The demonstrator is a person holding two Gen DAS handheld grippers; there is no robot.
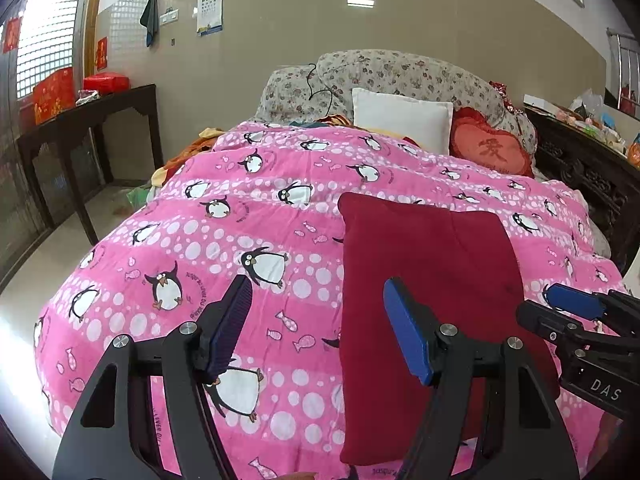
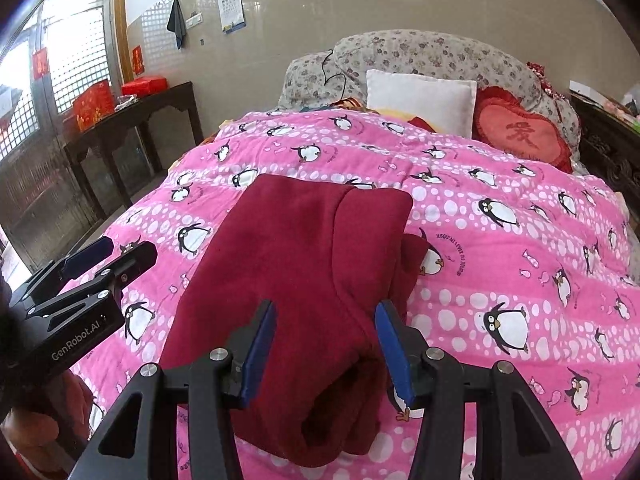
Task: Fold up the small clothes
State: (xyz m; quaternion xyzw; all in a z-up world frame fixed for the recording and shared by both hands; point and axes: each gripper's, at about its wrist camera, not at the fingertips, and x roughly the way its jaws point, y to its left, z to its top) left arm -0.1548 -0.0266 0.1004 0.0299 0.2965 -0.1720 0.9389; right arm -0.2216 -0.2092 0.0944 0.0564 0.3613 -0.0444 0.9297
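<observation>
A dark red garment (image 1: 432,264) lies folded lengthwise on the pink penguin quilt (image 1: 224,240). It also shows in the right wrist view (image 2: 304,264), with a bunched fold at its right side. My left gripper (image 1: 318,304) is open and empty, above the garment's left edge. My right gripper (image 2: 325,320) is open and empty, hovering over the garment's near end. The right gripper shows at the right edge of the left wrist view (image 1: 576,304). The left gripper shows at the left edge of the right wrist view (image 2: 104,252).
A white pillow (image 1: 402,118), a red heart cushion (image 1: 490,146) and a floral bolster (image 1: 400,72) lie at the bed's head. A dark console table (image 1: 92,120) with red boxes stands left. A carved dark cabinet (image 1: 588,164) stands right.
</observation>
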